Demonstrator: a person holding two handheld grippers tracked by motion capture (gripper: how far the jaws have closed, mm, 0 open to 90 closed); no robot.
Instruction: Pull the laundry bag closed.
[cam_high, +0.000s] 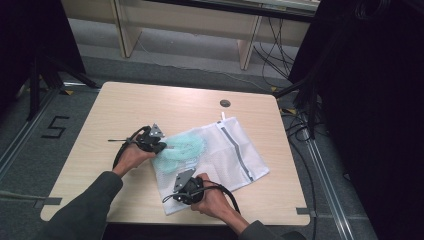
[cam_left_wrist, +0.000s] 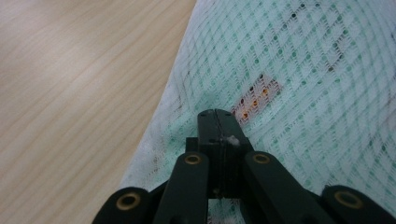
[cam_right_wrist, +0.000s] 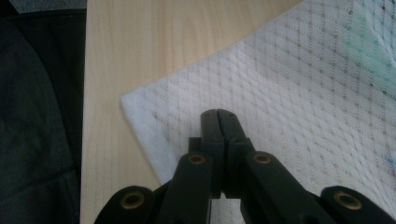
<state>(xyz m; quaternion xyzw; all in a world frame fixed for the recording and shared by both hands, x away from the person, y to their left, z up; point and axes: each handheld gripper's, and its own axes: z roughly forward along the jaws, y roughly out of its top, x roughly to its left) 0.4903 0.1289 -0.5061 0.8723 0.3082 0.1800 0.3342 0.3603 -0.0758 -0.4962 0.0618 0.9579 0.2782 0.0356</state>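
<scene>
**Both tongs clenched at the mesh bag: the snags we should watch for**

We have a white mesh laundry bag lying flat on the table, with a mint-green garment inside it, seen through the mesh. Our left gripper sits at the bag's left edge, jaws clenched together over the mesh above the green fabric; whether any mesh is pinched we cannot tell. Our right gripper is likewise clenched, over the near corner of the bag.

A tip could catch in the open weave and drag or bunch the bag. A pull toward us could slide that corner off the table's near edge, which lies just behind the right gripper.

Bare wood lies open left of the left gripper and beyond both. The zipper runs on the far side of the right gripper.
</scene>
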